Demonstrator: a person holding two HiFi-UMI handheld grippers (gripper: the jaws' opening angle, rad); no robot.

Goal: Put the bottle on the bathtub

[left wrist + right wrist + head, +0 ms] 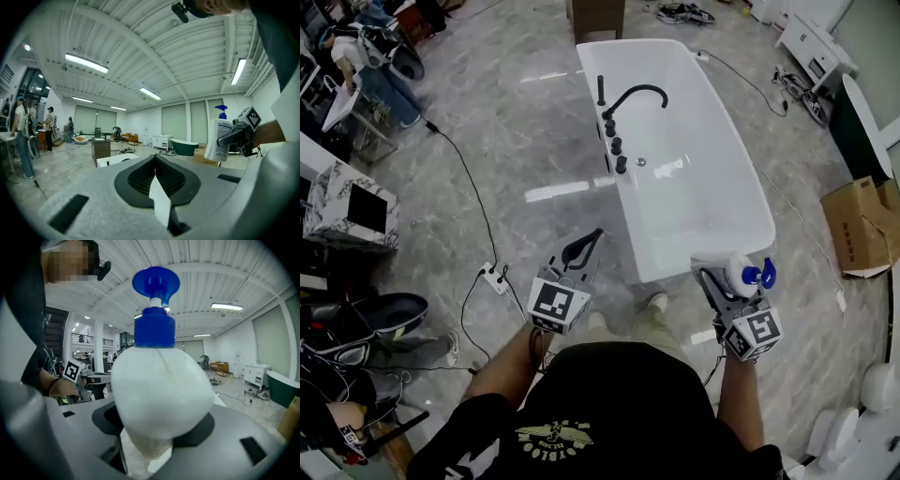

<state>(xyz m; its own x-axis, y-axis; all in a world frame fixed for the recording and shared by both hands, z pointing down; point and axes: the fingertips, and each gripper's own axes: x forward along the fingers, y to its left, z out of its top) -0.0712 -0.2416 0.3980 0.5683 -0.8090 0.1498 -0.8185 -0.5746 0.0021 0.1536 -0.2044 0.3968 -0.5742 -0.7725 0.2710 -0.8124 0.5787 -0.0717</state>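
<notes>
Pump bottle (pixel 159 394), pinched by the right gripper (pixel 727 281), hovers beside the bathtub (pixel 666 274) near rim, awaiting lowering; left gripper (pixel 154 180) pressed together, empty.

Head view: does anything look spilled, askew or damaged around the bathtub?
Nothing stands out: the bathtub looks intact, and the bottle sits upright in the right hand-held gripper. A power strip lies on the floor.

Room was bright & even, lit by ceiling strip lights (pixel 86 63). Shadows were soft, w/ a glare streak on the grey floor (pixel 558 190) left of the bathtub (pixel 703 197). Both gripper views bent hard at the edges w/ black corners, and the close-up bottle (pixel 159 394) was soft, out of focus.
</notes>
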